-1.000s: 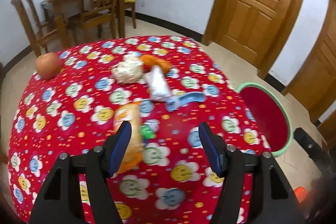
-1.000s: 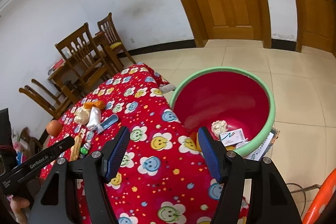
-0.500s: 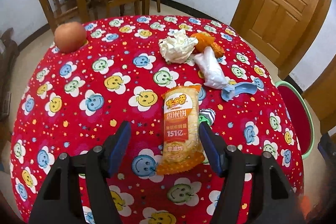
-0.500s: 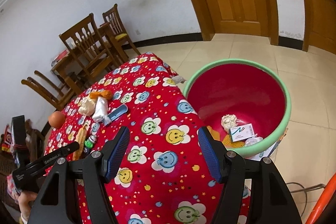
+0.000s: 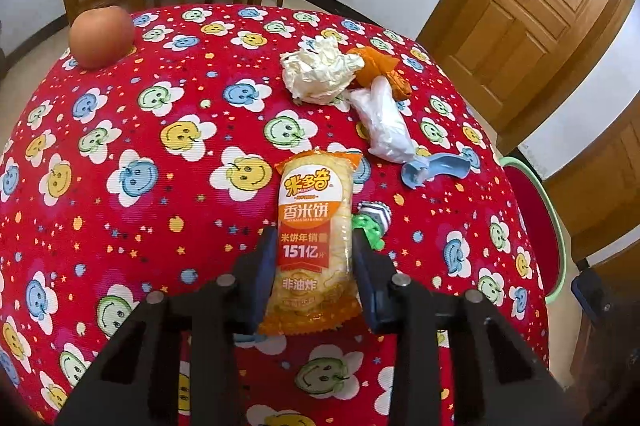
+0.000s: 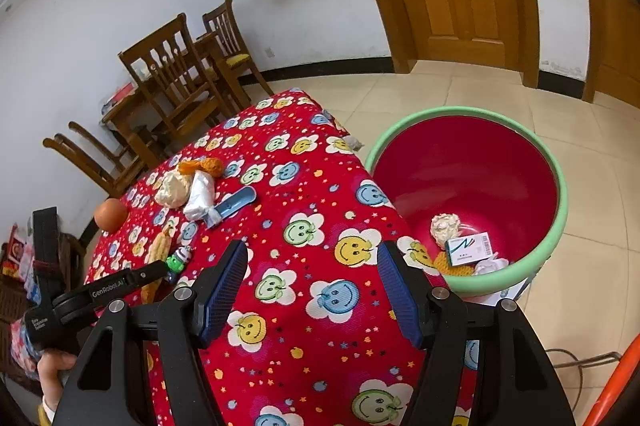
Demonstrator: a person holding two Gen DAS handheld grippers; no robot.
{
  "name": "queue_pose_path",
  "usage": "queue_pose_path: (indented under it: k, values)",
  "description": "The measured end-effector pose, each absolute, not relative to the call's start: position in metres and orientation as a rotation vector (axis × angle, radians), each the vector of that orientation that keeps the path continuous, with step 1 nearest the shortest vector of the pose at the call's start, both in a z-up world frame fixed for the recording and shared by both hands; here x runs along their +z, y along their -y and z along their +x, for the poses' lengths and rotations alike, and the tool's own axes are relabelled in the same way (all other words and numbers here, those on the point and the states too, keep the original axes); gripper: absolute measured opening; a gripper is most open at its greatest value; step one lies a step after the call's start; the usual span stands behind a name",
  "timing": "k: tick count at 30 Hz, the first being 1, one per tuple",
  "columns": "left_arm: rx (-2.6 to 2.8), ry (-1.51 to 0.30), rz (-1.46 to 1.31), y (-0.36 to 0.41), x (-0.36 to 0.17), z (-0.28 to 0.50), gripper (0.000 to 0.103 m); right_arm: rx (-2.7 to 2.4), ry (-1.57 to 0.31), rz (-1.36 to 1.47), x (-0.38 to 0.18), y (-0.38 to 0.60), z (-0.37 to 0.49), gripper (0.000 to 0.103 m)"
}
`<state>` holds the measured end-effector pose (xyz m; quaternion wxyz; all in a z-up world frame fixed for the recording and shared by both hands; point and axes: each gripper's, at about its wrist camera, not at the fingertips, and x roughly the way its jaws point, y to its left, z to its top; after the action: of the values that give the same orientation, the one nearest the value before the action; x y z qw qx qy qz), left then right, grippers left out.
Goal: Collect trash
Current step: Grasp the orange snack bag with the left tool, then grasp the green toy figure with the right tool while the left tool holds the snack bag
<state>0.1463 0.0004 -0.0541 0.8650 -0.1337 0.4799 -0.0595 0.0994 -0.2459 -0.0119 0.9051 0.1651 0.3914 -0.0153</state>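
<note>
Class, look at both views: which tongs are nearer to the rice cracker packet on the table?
Left. The left tongs have just been closing around the rice cracker packet; the right tongs hover open over bare tablecloth nearer the bin.

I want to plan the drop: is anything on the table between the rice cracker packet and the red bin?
Nothing visible does. The left tongs have just been closing on the rice cracker packet; only bare tablecloth lies toward the bin.
</note>
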Motion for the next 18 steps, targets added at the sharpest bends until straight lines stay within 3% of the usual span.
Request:
queue_pose_path:
  k: [18]
  values:
    - [-0.035, -0.91, -0.274, -0.049, -0.026, 0.12, 0.037, 0.073, -0.853, 0.272, -0.018, 0.183, 0.124, 0.069]
